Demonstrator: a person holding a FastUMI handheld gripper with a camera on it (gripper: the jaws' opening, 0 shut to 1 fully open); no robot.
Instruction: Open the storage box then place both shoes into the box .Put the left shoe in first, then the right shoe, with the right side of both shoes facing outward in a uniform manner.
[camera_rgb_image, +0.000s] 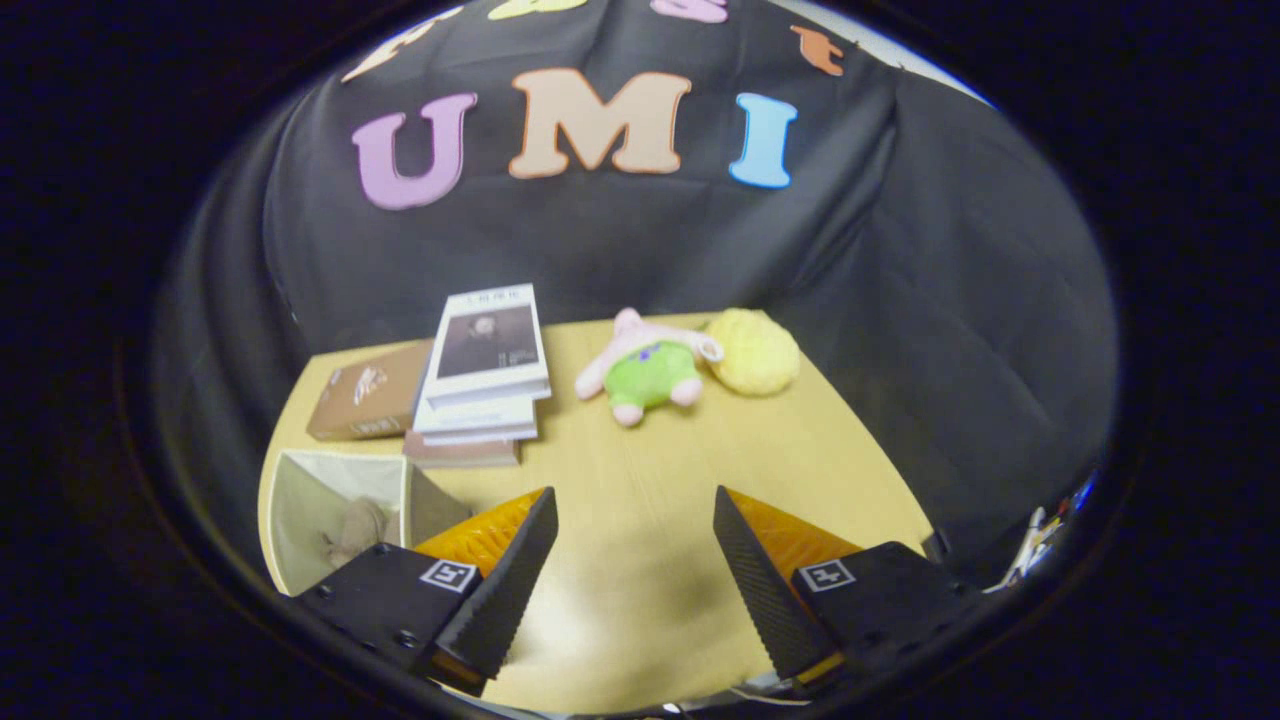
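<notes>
My gripper (635, 505) hovers open above the wooden table (650, 470), with nothing between its fingers. An open cream fabric storage box (300, 500) stands just left of my left finger, which covers its near right corner. Inside the box lies a small beige lump (357, 528); I cannot tell what it is.
A stack of books (483, 372) and a brown box (365, 393) lie beyond the storage box. A pink and green plush toy (650, 366) and a yellow fluffy plush (755, 350) rest at the table's far side. Black cloth walls the table behind and right.
</notes>
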